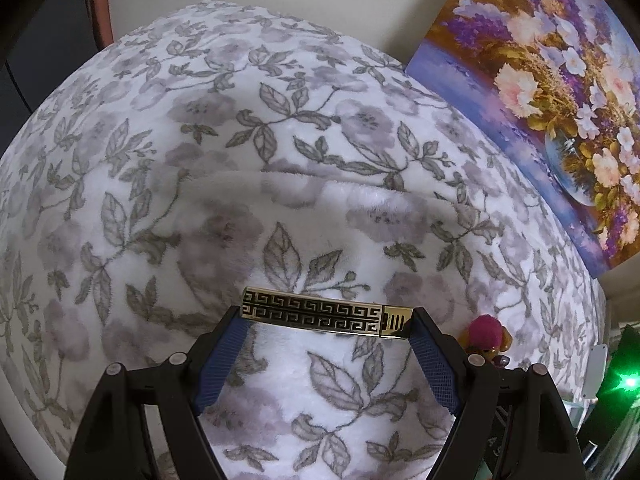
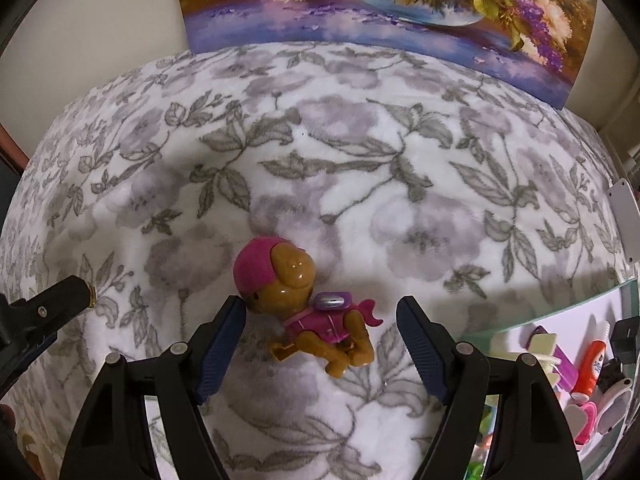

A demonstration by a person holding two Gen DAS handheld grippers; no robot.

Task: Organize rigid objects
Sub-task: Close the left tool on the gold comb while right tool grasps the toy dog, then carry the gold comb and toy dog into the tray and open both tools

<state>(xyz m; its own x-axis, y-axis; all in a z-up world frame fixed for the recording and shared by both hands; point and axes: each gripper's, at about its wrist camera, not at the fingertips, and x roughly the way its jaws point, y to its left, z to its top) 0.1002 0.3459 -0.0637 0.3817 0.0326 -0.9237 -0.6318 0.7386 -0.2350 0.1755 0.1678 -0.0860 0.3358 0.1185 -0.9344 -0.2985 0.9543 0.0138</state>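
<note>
A flat black-and-gold lighter with a Greek-key pattern hangs crosswise just above the floral blanket. My left gripper is shut on it, one blue pad at each end. A brown toy dog in a pink cap and pink vest lies on its side on the blanket. It sits between the fingers of my right gripper, which is open; the left finger is close to the toy's head. In the left wrist view, the toy dog peeks out beside the right finger. The left gripper's finger shows at the left edge of the right wrist view.
A flower painting leans on the wall behind the blanket, also seen as the painting. A glass shelf at lower right holds several small items, including an orange tube. A green light glows at the right.
</note>
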